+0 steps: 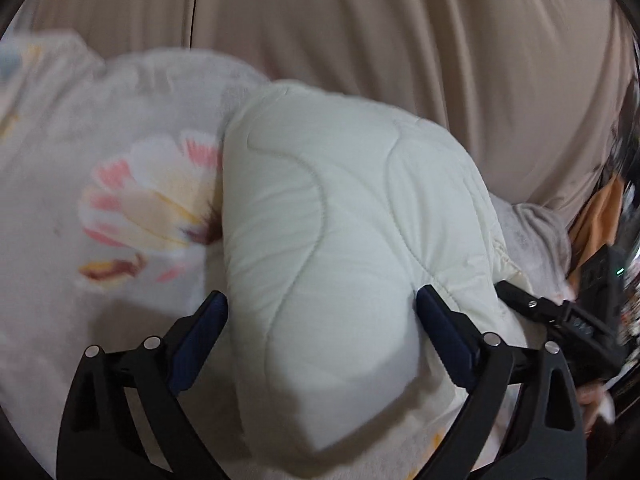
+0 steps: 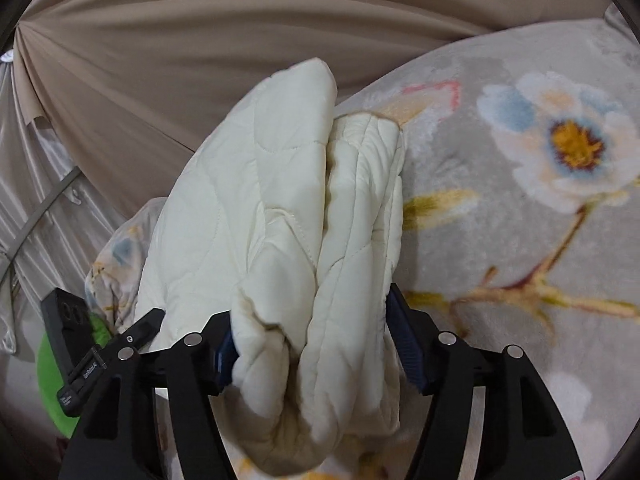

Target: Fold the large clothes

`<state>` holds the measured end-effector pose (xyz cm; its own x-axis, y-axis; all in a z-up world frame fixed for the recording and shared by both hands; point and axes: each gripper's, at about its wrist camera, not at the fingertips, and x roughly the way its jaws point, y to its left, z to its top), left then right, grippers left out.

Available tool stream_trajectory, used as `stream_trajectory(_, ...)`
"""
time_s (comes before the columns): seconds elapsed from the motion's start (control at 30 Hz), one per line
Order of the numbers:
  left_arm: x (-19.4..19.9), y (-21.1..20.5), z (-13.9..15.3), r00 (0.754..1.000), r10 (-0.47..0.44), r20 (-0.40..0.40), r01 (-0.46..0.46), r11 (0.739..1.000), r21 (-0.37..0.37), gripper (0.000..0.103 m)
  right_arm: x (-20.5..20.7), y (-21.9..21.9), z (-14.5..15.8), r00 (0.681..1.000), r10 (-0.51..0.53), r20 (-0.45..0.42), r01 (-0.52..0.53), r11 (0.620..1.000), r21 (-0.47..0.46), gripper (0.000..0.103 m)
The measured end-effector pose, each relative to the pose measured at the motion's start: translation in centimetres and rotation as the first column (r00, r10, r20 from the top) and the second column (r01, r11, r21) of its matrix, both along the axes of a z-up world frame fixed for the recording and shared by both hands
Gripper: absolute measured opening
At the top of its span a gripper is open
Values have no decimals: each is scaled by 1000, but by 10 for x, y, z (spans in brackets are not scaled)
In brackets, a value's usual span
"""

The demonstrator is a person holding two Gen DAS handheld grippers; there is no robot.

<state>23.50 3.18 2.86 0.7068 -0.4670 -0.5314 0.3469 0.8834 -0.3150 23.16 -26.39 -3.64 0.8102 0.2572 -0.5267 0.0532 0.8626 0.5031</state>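
Right now both grippers are clamped on one cream quilted jacket [image 1: 340, 216], which sits bunched above a grey floral blanket [image 1: 80, 152] spread beneath it.

From the left wrist view, the left gripper [image 1: 322, 312] has its blue-padded fingers [image 1: 204, 332] pressed against either side of a thick, rounded fold of the jacket, the padding bulging up between them. The fabric here is smooth, crossed by curved stitch lines. Left of the jacket, on the blanket, lies a pink and yellow flower print [image 1: 148, 200]. Behind the jacket hangs a beige curtain [image 1: 400, 32] in long pleats. At the jacket's right edge, part of the other gripper's black body touches the fabric.

From the right wrist view, the right gripper [image 2: 312, 344] squeezes a bundle of several jacket [image 2: 280, 208] layers, folded lengthwise and standing up from the jaws; the layers are creased and gathered where the pads bite. Right of the jacket, the blanket [image 2: 500, 240] shows a large blue and white flower with a yellow centre [image 2: 568, 140] and a brown stem. Left of the jacket, the black tip of the left gripper [image 2: 148, 326] meets the cloth, and beyond it, lower left, is something bright green [image 2: 52, 380] that I cannot identify. The curtain [image 2: 200, 40] fills the view above the jacket, with a shinier pale drape [image 2: 36, 168] at far left.
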Motion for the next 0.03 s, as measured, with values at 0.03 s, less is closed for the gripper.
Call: stream_trajectory(0.03,-12,0,8,999,13,40,-15,999,47,92,-8,2,6,1000,-17,5,17,999,-33,62)
